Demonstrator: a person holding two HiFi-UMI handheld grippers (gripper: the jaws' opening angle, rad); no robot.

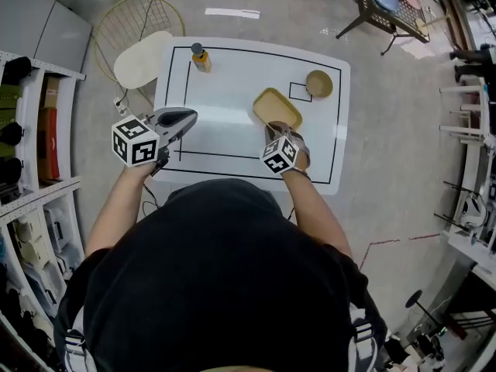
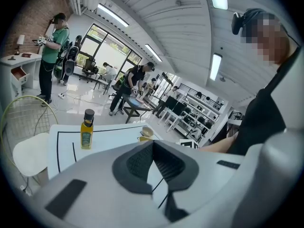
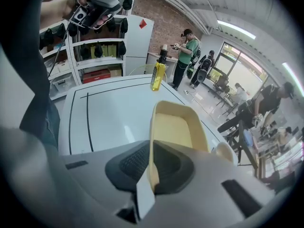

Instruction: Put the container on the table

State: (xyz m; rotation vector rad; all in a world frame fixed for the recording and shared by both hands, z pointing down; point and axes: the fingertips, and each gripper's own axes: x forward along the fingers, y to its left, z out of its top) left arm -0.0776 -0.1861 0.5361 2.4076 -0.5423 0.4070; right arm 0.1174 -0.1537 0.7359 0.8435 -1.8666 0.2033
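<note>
The person stands at the near edge of a white table [image 1: 232, 76] marked with black lines, a gripper in each hand. The right gripper [image 1: 280, 128] points steeply down over the right half of the table, and its jaws are closed tight on the near rim of the yellow container [image 1: 277, 107]. In the right gripper view, the thin wall of that container [image 3: 173, 127] runs straight in between the dark pads [image 3: 130, 163], which pinch it from both sides. The container is a shallow rectangular tray, open side up, low over the table inside the big black outline. I cannot tell whether its base touches the surface. Just beyond its far corner is a small black rectangle [image 1: 300, 91] drawn on the table, and a round tan bowl [image 1: 318, 84] sits at the rectangle's other side.

The left gripper [image 1: 186, 117] hovers over the table's left edge, well apart from the container. Its jaws [image 2: 153, 144] are brought together with nothing between them. A bottle [image 1: 201, 57] of yellow oil with a dark cap stands upright at the far left corner of the table. A chair [image 1: 139, 53] with a white seat sits just beside that corner.
</note>
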